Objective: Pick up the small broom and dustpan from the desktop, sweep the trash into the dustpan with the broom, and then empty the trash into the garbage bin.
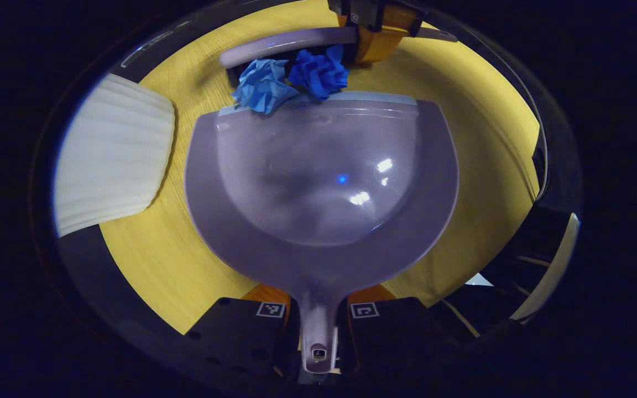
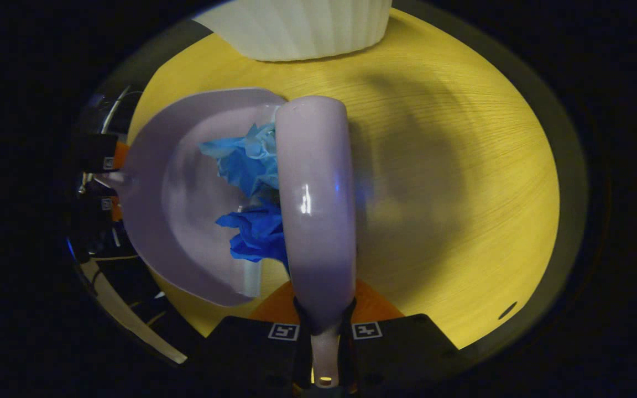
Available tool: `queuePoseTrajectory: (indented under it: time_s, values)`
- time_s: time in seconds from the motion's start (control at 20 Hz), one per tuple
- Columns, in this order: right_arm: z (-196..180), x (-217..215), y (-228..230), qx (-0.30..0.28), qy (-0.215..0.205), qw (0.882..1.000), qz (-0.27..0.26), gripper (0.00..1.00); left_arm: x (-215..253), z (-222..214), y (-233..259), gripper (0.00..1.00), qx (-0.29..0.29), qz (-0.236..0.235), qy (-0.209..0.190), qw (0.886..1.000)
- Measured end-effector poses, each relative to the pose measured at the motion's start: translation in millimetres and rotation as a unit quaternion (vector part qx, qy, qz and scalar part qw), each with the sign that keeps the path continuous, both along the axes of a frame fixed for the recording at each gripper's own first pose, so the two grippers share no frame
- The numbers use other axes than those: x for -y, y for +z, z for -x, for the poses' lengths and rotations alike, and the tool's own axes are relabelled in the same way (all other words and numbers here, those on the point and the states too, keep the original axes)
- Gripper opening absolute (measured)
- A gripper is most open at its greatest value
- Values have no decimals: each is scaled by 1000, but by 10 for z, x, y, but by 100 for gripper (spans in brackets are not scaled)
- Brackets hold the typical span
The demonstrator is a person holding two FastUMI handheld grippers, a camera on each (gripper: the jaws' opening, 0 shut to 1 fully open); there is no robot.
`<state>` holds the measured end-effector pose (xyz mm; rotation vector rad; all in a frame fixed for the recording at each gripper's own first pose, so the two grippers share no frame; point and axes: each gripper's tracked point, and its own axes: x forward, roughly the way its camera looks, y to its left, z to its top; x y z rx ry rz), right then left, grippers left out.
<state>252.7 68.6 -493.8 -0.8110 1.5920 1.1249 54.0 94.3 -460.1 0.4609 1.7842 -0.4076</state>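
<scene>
Dustpan (image 1: 318, 182) empty (mostly), blue paper wads (image 1: 291, 80) at lip

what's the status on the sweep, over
Left tool shut on dustpan handle, right tool shut on broom. Two blue paper wads at dustpan lip, part-way in. White bin nearby; nothing in the way.

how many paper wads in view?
2. Light blue wad and dark blue wad lie side by side at the dustpan lip, against the broom. More may be hidden behind it.
</scene>
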Motion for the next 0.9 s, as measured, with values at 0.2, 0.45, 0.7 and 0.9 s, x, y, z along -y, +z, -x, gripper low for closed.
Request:
queuePoseTrajectory:
  time_s: [0.2, 0.45, 0.7, 0.9]
  values:
    - [609, -34, 277, -169, -15, 985, -37, 20, 67, -51, 62, 26, 30, 21, 6, 999]
    - [27, -511, 534, -128, -151, 970, -142, 20, 126, -214, 218, 28, 85, 52, 25, 995]
    - [-616, -492, 1057, 22, -291, 920, -263, 19, 206, -263, 645, 26, 168, 69, 55, 982]
    - [-717, -267, 1540, 143, -392, 832, -365, 20, 257, -299, 1032, 27, 243, 78, 47, 966]
